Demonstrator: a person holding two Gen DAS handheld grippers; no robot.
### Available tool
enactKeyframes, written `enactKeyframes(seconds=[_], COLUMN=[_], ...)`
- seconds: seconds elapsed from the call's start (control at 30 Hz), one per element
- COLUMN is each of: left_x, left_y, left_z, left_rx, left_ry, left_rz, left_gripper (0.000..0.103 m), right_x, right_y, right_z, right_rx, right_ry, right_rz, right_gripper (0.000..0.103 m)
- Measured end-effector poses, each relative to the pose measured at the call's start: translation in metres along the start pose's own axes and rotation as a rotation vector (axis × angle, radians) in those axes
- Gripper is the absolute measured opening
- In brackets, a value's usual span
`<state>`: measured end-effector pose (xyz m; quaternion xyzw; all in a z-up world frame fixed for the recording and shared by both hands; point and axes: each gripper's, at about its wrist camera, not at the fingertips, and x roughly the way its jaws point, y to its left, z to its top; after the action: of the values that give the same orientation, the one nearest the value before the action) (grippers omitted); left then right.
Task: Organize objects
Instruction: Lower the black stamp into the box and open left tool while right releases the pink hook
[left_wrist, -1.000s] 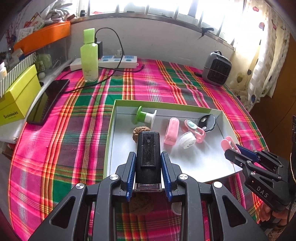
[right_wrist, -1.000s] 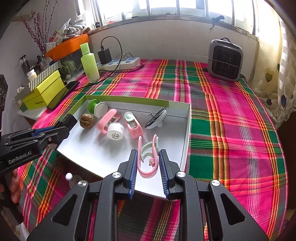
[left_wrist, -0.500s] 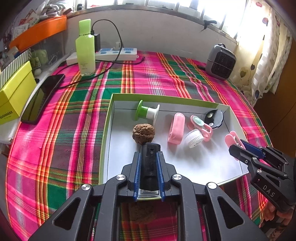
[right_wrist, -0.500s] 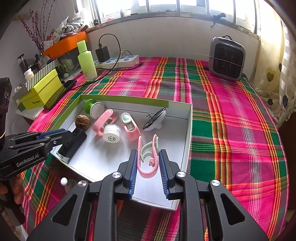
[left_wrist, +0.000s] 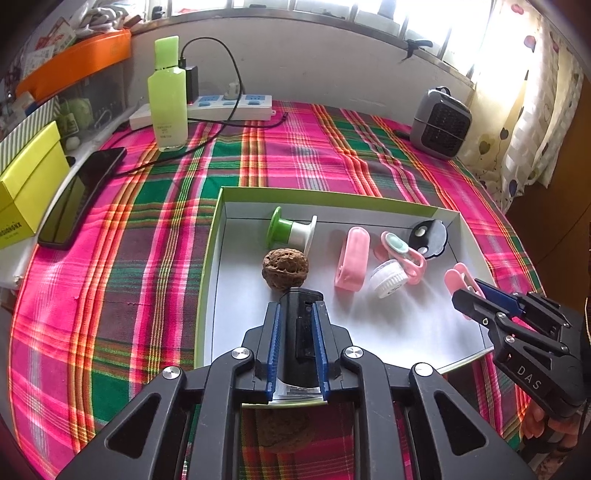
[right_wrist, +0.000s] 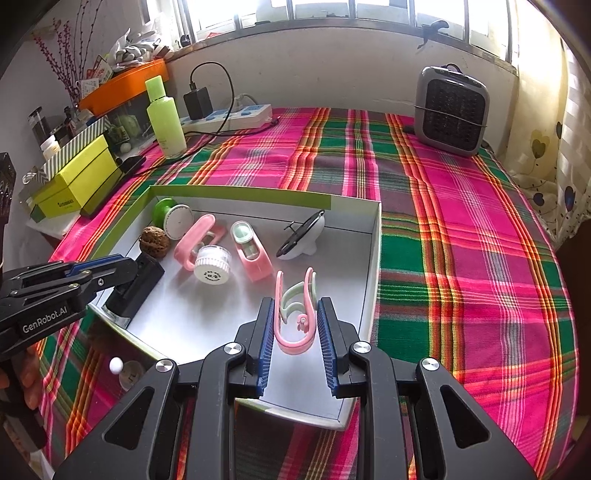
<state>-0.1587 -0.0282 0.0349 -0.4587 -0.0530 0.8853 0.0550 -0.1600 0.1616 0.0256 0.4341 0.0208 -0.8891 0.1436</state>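
Both claws are setting things into the white tray (right_wrist: 373, 258): the left claw (left_wrist: 295, 343) grips a black block (left_wrist: 300, 325) at its near edge, the right claw (right_wrist: 295, 343) clasps a pink clip (right_wrist: 295, 314); releasing both looks next.

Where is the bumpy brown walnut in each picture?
Left wrist view: the walnut sits in the middle of the picture, inside the tray, just past the black block held by the left tongs.
Right wrist view: the walnut is at the left, near the tray's left wall.
Shared landmark: the green and white spool lies right behind the walnut in both.
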Motion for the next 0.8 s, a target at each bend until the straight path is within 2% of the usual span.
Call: enactKeyframes(seconds=[0.5,0.8], left_x=[0.001,0.000], left_y=[0.002,0.004], left_z=[0.001,0.001], left_rx=[-0.013,-0.020], left_ry=[0.001,0.002], left_rz=[-0.002,0.001], left_gripper=[0.016,0.020], right_x=[0.016,0.022], right_y=[0.005,0.009], right_z=[0.007,0.009], right_rx=[-0.027,-0.056], right_ry=[0.017,0.018], right_rz=[-0.005,-0.023], right_gripper=[0.024,0.024])
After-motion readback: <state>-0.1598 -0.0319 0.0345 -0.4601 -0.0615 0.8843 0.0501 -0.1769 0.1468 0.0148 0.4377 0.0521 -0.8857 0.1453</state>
